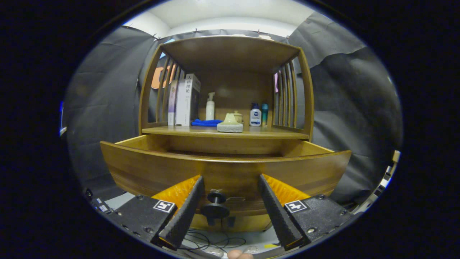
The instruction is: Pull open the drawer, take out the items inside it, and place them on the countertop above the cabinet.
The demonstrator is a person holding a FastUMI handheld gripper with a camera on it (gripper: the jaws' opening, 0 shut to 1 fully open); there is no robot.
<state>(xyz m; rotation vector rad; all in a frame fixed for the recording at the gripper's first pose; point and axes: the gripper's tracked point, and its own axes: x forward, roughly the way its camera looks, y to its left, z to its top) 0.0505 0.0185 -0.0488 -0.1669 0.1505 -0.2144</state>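
- Gripper view: the wooden drawer [222, 172] stands pulled out just ahead of the fingers, and its curved front panel spans well past both fingertips.
- The drawer's inside is hidden: the camera sits below the rim, so only the upper parts of the side walls and back wall show, and whatever lies in it cannot be made out.
- The dark round knob [215, 207] on the drawer front sits between the two fingers, nearer the left one; neither finger touches it.
- The gripper [230, 181] has its fingers spread wide apart, clamped on nothing, with the tips close to the drawer front; whether they touch the wood cannot be told.
- Beyond the fingers and above the drawer is the countertop [273, 133] of the cabinet [230, 57], an open shelf with slatted sides and a wooden roof.
- On the countertop, from left to right, stand upright books [187, 100], a folded blue cloth [205, 122], a white pump bottle [210, 107], a pale cone-shaped piece on a grey stone-like base [230, 124], a small lidded jar [238, 116] half hidden behind it, a white bottle with a blue cap [255, 116] and a slim teal bottle [264, 114].
- Below the knob, between the fingers, loose dark cables [201, 239] lie on a pale floor, partly cut off.
- A fingertip [239, 254] of the person peeks in behind the fingers, mostly cut off.
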